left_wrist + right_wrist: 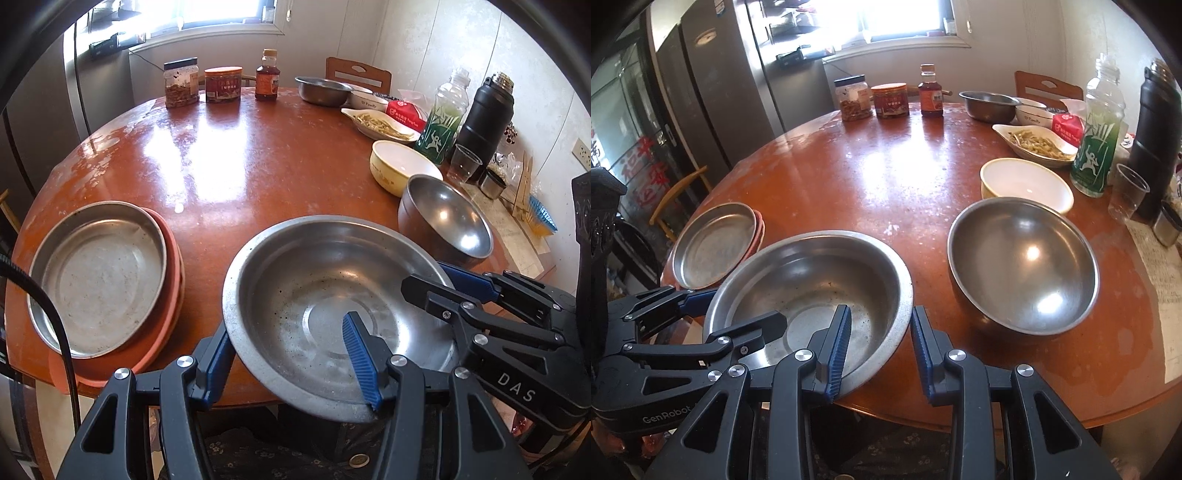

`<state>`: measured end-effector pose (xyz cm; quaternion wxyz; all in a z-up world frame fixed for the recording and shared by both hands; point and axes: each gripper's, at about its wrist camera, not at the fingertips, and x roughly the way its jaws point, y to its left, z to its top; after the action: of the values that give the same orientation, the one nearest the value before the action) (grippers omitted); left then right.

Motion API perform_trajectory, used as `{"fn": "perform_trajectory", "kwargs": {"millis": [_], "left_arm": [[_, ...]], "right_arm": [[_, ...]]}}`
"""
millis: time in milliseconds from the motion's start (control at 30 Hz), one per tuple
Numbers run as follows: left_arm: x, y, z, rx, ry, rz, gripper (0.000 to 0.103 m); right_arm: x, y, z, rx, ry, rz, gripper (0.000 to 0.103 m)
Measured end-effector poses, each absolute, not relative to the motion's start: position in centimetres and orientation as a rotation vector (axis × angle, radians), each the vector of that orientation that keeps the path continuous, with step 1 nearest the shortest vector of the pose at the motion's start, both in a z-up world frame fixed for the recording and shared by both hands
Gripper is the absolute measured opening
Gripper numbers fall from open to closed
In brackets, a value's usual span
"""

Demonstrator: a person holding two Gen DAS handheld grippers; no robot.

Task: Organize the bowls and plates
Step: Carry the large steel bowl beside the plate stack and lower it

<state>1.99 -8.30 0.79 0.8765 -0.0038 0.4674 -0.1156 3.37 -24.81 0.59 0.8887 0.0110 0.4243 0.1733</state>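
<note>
My left tool (291,363) and right tool (881,349) each straddle the wide steel bowl's (317,295) rim at six o'clock on the surface (229,155), seemingly unclamped; it overhangs and could tip off.

- The pink plates (168,295) lie mostly under the flat steel pan (98,277); you cannot count how many are stacked.
- The near rim of the wide steel basin (332,306) is covered by your left tongs (291,365) and right tongs (881,354); in the right wrist view you cannot tell whether the outer pad touches the basin wall.
- The white bowl (365,99) is partly hidden behind the far steel bowl (321,90).
- Labels on the jars (181,83) are too small to read.
- The desk (229,166) near edge is cut off by the tongs' frames.
- The black flask (1154,144) is clipped by the lens rim.
</note>
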Motion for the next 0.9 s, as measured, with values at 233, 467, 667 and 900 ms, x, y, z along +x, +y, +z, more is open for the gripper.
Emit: {"fn": "perform_trajectory", "kwargs": {"millis": [233, 467, 667, 900], "left_arm": [[2.7, -9.1, -0.4, 0.001, 0.997, -0.237, 0.057], [3.6, -10.0, -1.1, 0.010, 1.015, -0.240, 0.057], [4.3, -10.5, -1.2, 0.024, 1.012, -0.231, 0.057], [5.1, -10.9, -1.3, 0.035, 1.009, -0.224, 0.057]], "right_arm": [[3.5, -25.4, -0.4, 0.035, 0.894, 0.350, 0.035], [4.0, -26.3, -1.0, 0.051, 0.890, 0.340, 0.035], [4.4, -26.9, -1.1, 0.066, 0.885, 0.338, 0.035], [4.8, -27.2, -1.1, 0.069, 0.879, 0.336, 0.035]]}}
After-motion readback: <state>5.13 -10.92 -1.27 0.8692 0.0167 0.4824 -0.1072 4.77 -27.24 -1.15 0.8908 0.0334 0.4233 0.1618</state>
